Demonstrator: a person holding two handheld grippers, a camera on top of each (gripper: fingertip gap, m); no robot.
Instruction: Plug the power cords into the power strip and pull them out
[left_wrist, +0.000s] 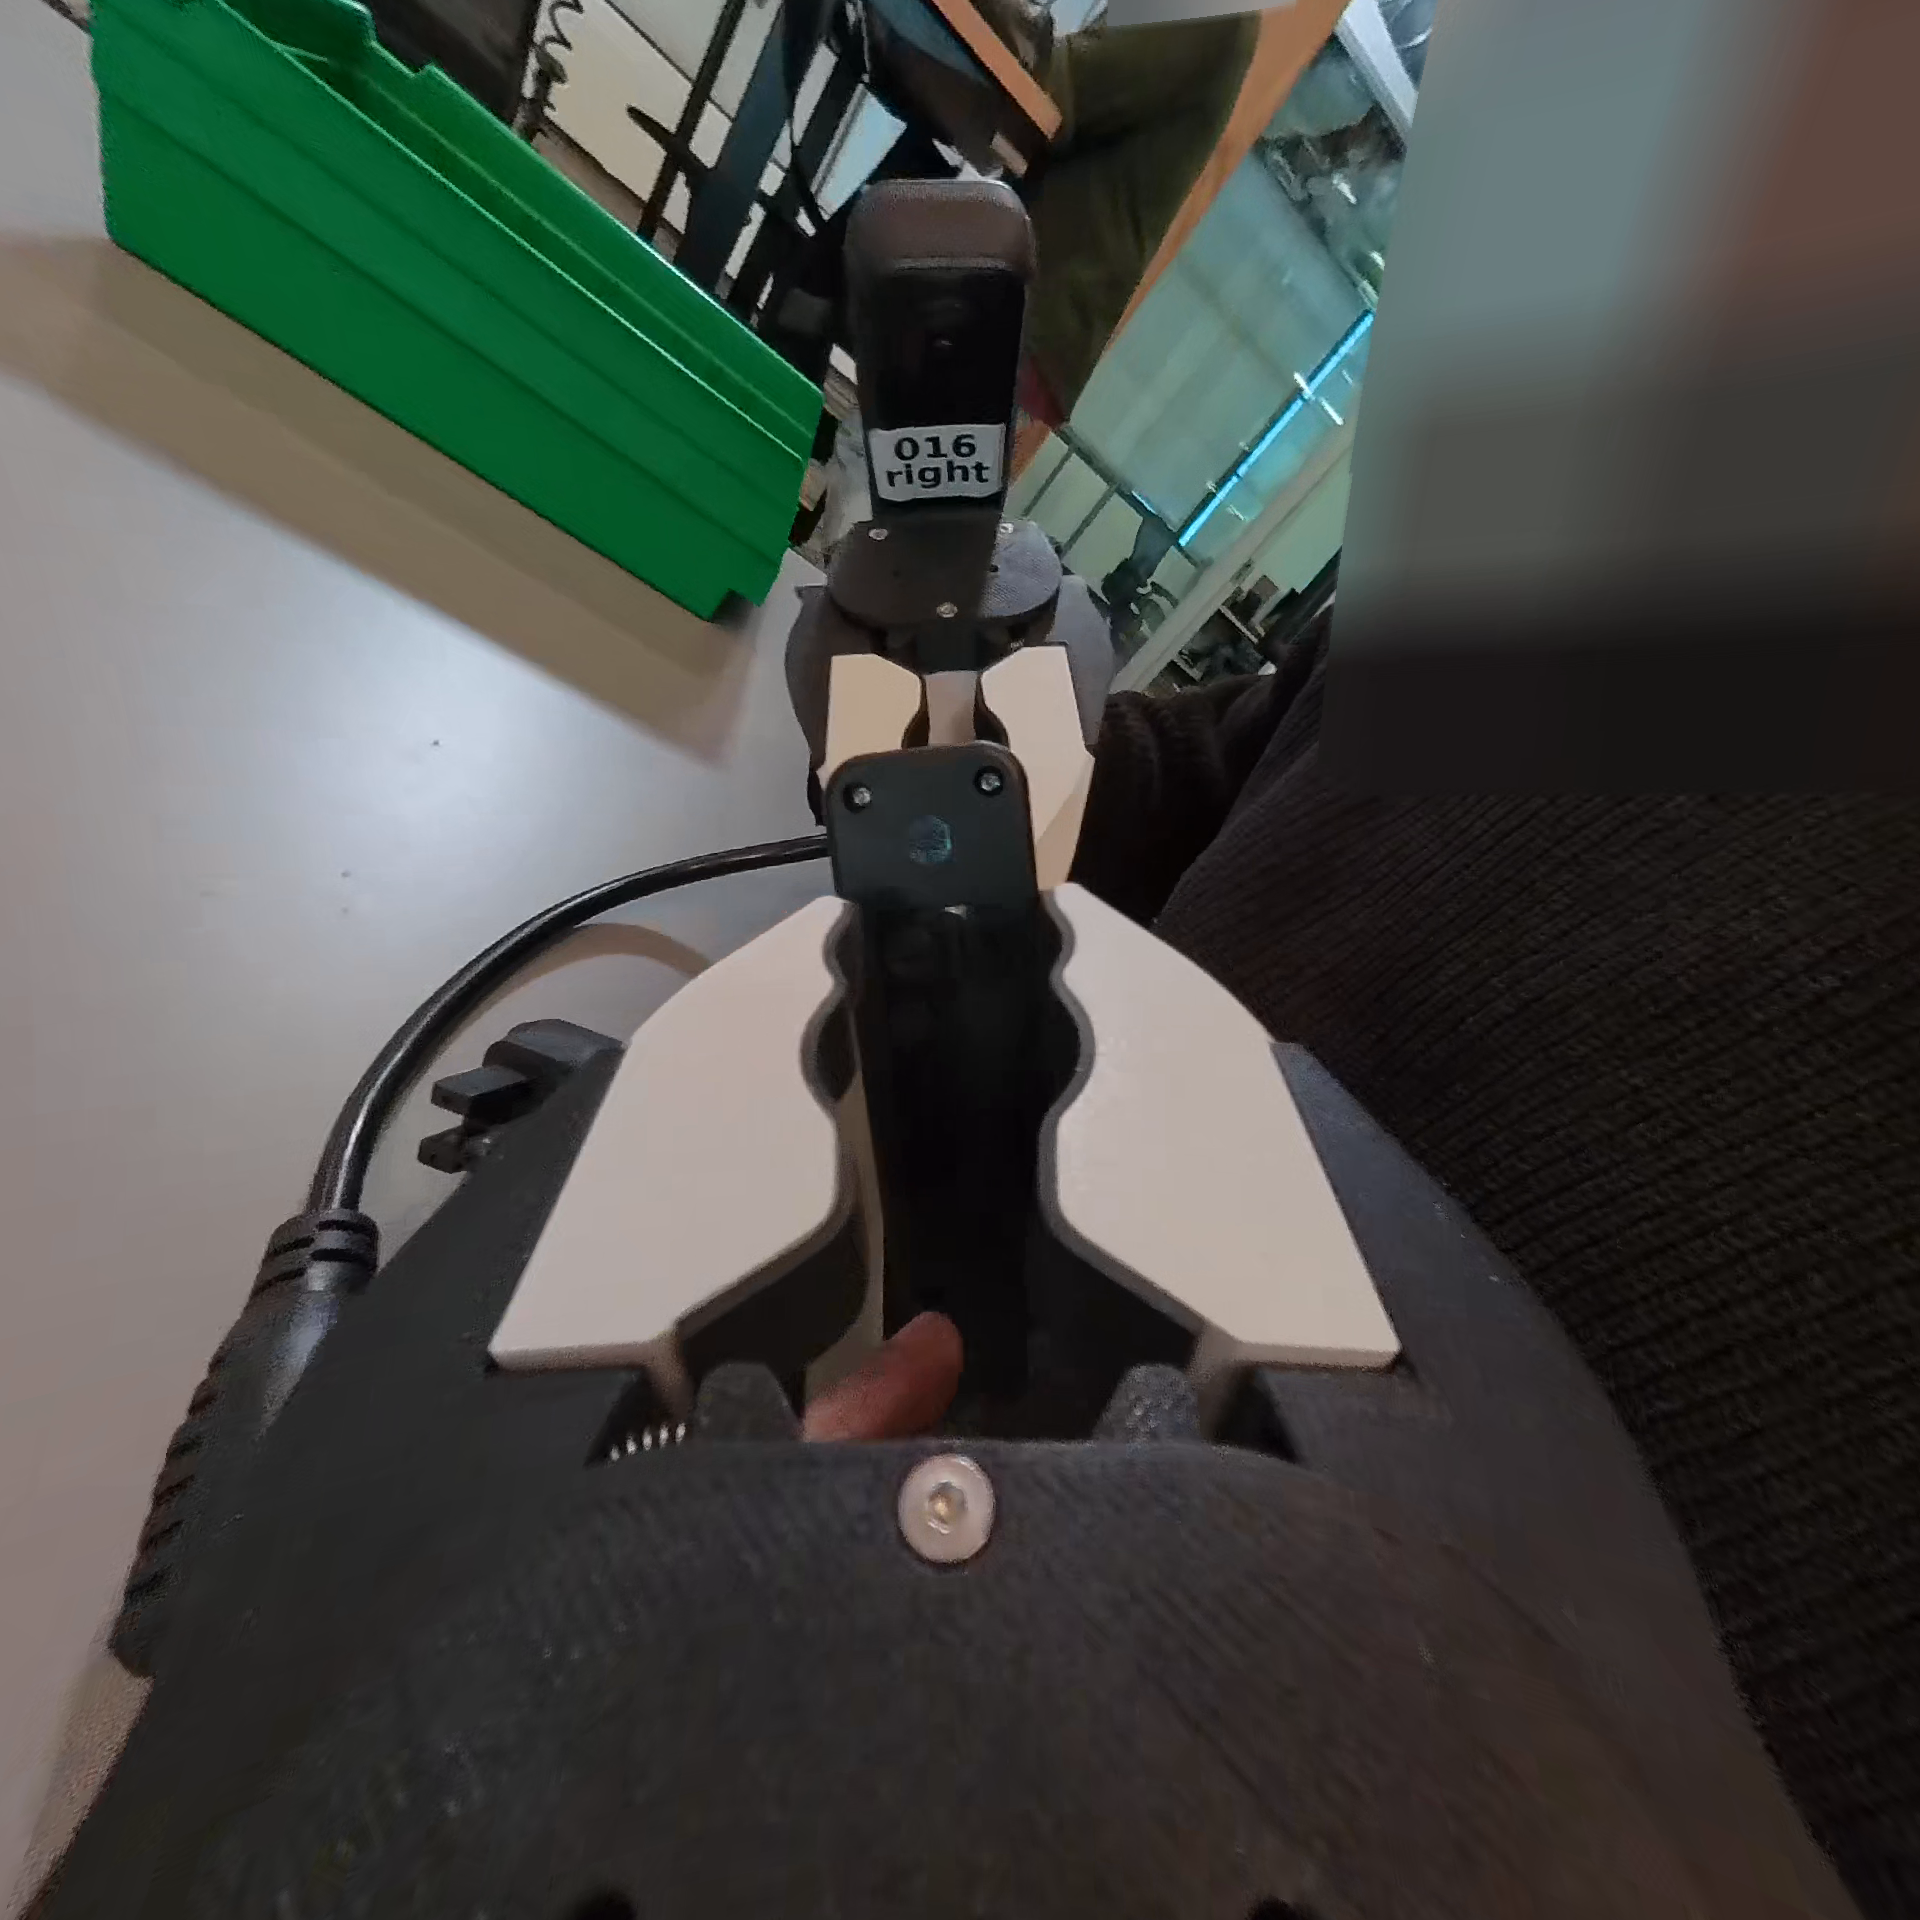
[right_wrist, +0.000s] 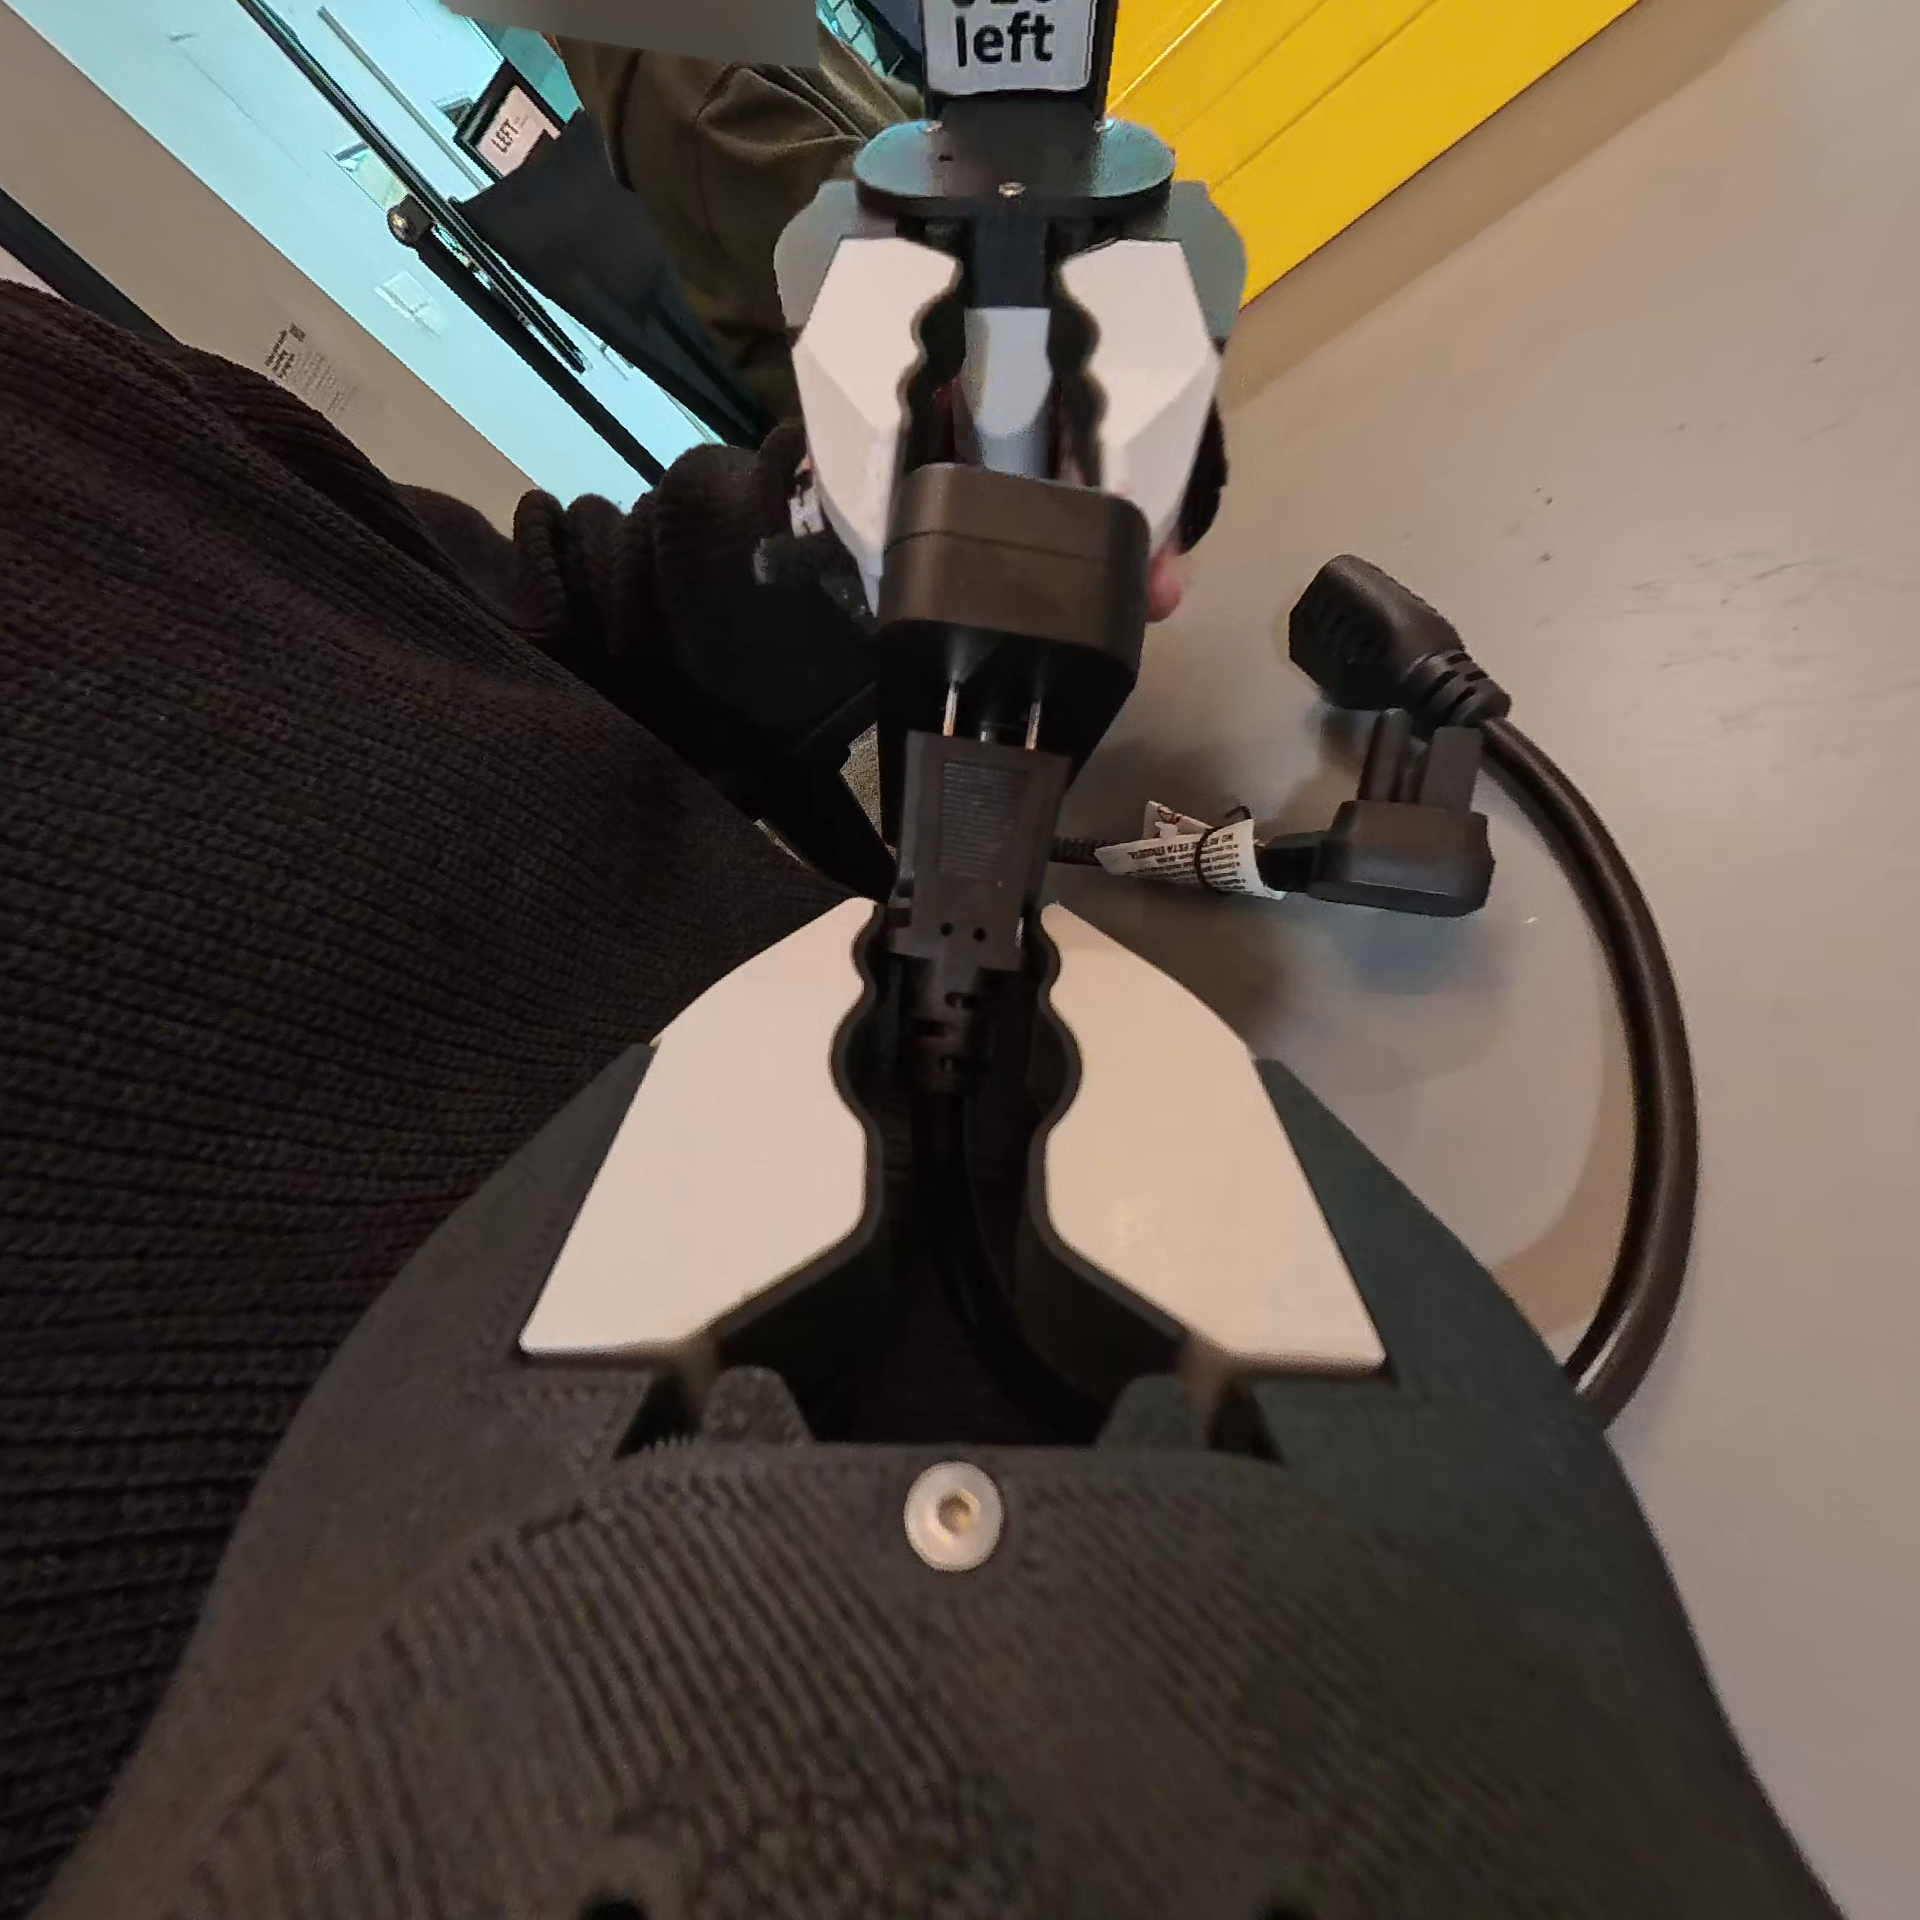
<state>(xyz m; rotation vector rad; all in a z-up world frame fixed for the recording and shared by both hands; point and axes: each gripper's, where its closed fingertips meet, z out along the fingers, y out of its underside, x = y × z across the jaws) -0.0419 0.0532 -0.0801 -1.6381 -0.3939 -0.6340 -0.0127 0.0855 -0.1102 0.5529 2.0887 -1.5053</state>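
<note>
My left gripper (left_wrist: 940, 914) is shut on a small black power strip (left_wrist: 930, 831), held off the table with its screwed end facing out. In the right wrist view the left gripper (right_wrist: 1013, 520) holds the strip (right_wrist: 1013, 582) from above. My right gripper (right_wrist: 956, 925) is shut on a black two-prong plug (right_wrist: 977, 831). The plug's prongs reach into the strip's face, with a short bare length of metal showing. The right gripper (left_wrist: 956, 727) shows beyond the strip in the left wrist view, its plug hidden.
A thick black cable (right_wrist: 1652, 1091) curves over the grey table (right_wrist: 1610, 416) to an angled plug (right_wrist: 1361, 634); a flat plug (right_wrist: 1403, 852) with a paper tag lies beside it. A green bin (left_wrist: 416, 312) and a yellow bin (right_wrist: 1351, 104) stand at the back. A person's dark knitted sleeve (left_wrist: 1558, 1143) is close by.
</note>
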